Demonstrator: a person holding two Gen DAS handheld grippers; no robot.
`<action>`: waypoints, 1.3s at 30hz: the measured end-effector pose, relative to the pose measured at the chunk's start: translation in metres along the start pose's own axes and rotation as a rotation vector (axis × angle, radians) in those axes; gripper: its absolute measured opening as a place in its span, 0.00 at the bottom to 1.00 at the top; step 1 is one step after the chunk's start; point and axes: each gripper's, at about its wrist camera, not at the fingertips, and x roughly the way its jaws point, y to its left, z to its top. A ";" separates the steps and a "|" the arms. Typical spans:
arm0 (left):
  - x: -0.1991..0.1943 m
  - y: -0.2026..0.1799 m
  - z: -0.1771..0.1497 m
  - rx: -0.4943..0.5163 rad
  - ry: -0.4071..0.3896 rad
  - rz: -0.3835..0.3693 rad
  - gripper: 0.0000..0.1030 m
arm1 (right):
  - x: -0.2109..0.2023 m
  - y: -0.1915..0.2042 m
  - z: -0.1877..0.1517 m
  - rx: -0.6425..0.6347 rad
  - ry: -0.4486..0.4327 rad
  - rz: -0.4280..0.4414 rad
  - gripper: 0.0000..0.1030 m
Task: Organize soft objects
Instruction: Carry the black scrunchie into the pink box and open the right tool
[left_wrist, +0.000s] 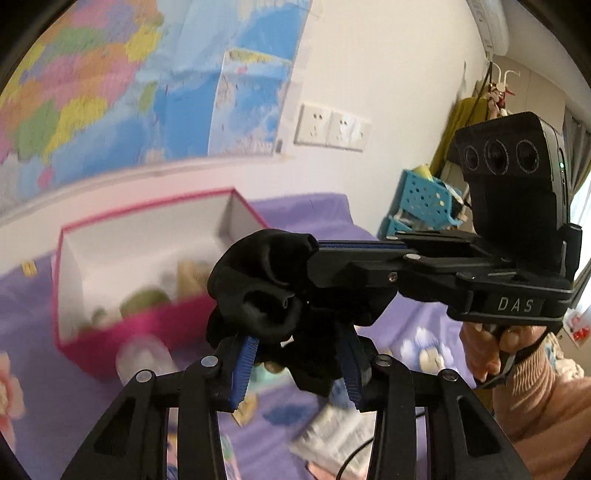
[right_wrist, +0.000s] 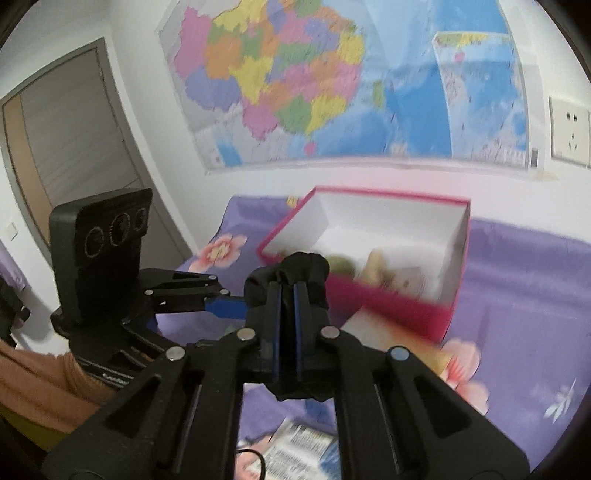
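Together, each hand-held gripper, left (left_wrist: 295, 354) and right (right_wrist: 287, 314), pinches the black cloth (left_wrist: 266, 288); pink box (left_wrist: 147, 321) behind.

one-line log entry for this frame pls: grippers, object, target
left gripper: shut on black cloth | right gripper: shut on same cloth | cloth: held above bed | pink box: open, soft items inside | stage: not yet placed

Black cloth (left_wrist: 266, 295): soft, bunched, crumpled folds, held in air at frame centre in left view, low centre in right view (right_wrist: 295, 273).

Box (left_wrist: 147, 317): open, pink outside, white inside, on purple bed, left of centre in left view, right of centre in right view (right_wrist: 388, 302). Blurred soft items (left_wrist: 147, 299) inside.
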 end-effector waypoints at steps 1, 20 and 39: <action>0.003 0.001 0.010 0.007 -0.006 0.018 0.40 | 0.001 -0.004 0.007 -0.001 -0.012 -0.005 0.07; 0.078 0.061 0.075 -0.093 0.093 0.183 0.40 | 0.074 -0.094 0.060 0.078 -0.004 -0.156 0.08; 0.016 0.055 0.047 -0.103 -0.024 0.192 0.53 | 0.050 -0.093 0.037 0.131 0.019 -0.178 0.25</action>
